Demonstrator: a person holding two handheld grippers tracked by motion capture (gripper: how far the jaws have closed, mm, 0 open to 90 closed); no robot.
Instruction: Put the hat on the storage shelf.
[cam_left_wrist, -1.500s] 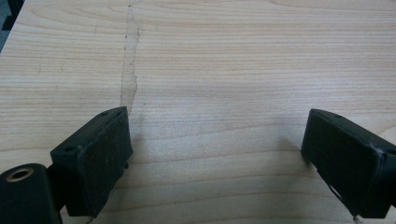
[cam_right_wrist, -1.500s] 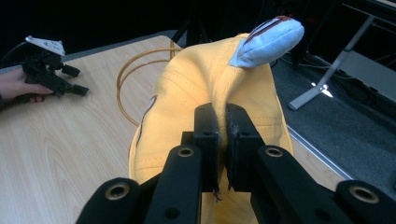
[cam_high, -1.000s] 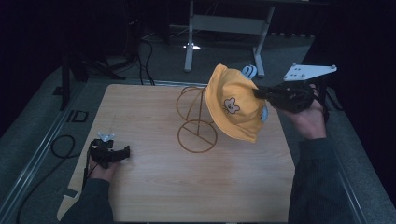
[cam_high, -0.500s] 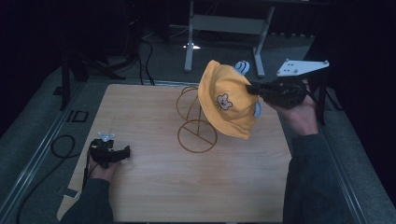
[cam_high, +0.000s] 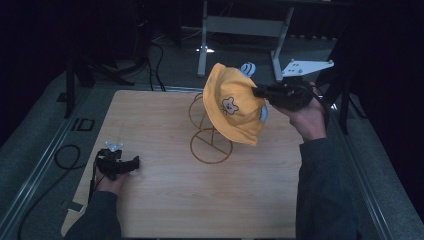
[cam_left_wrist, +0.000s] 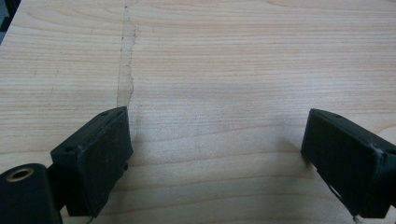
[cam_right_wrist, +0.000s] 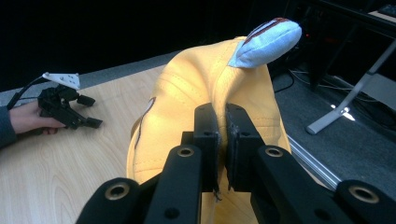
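I am at a pale wooden table (cam_high: 165, 210), holding a pair of black tongs in each hand. My right tongs (cam_high: 257, 92) are clenched on a fold of a yellow child's hat (cam_high: 235, 107) — in the right gripper view the two jaws press together with the yellow cloth (cam_right_wrist: 187, 93) pinched between them. The hat hangs in the air above the far right part of the table, its crown turned toward my left, with a small bear face stitched on it and a pale blue ear (cam_right_wrist: 266, 42) standing up at the top. Just beside the hat, partly behind it, stands a thin wire stand (cam_high: 210, 140) with a round ring base resting on the table near the middle of the far half; whether the hat touches the wire I cannot tell. My left tongs (cam_high: 134, 162) rest low near the table's left edge, released — their jaws (cam_left_wrist: 219, 154) stand wide apart over bare wood, holding nothing.
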